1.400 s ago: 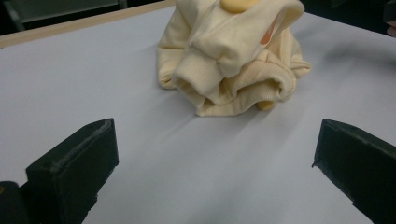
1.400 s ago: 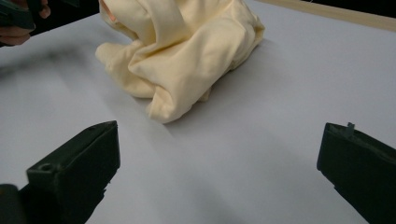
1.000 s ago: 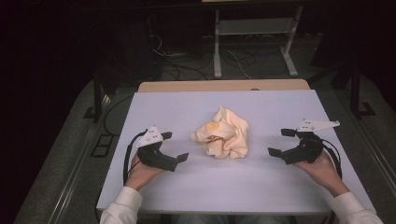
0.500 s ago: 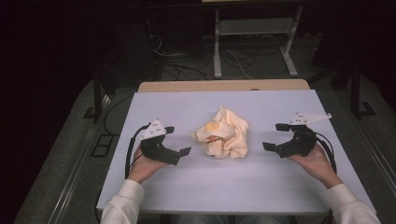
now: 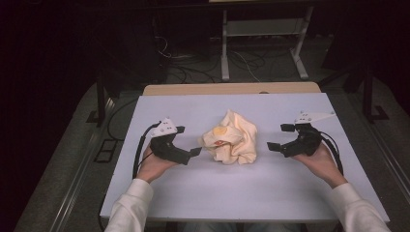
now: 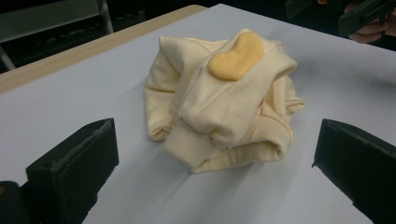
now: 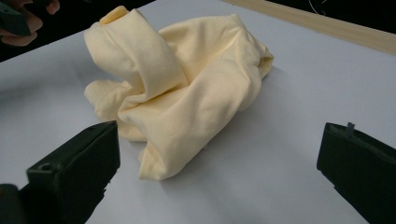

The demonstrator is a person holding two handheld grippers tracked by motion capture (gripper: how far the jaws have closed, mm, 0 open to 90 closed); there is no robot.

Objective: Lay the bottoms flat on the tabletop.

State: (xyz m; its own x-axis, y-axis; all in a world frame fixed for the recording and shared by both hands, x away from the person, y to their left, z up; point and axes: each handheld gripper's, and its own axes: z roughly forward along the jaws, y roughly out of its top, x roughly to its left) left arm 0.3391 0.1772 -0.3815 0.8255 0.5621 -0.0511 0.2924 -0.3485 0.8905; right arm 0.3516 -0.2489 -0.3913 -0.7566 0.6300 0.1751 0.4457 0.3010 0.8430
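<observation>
I see a crumpled pale-yellow garment [image 5: 232,138] lying in a heap at the middle of the white table [image 5: 232,193], its ribbed cuff [image 6: 196,144] facing my left gripper [image 5: 187,141] and a darker yellow patch [image 6: 236,56] on top. My left gripper sits just beside it, jaws wide apart and empty; my right gripper [image 5: 279,137] is near its other side, also spread and holding nothing. Behind the table runs a wooden edge [image 5: 232,88], then a dark floor with cables [image 5: 193,67] and a metal stand [image 5: 263,34].
</observation>
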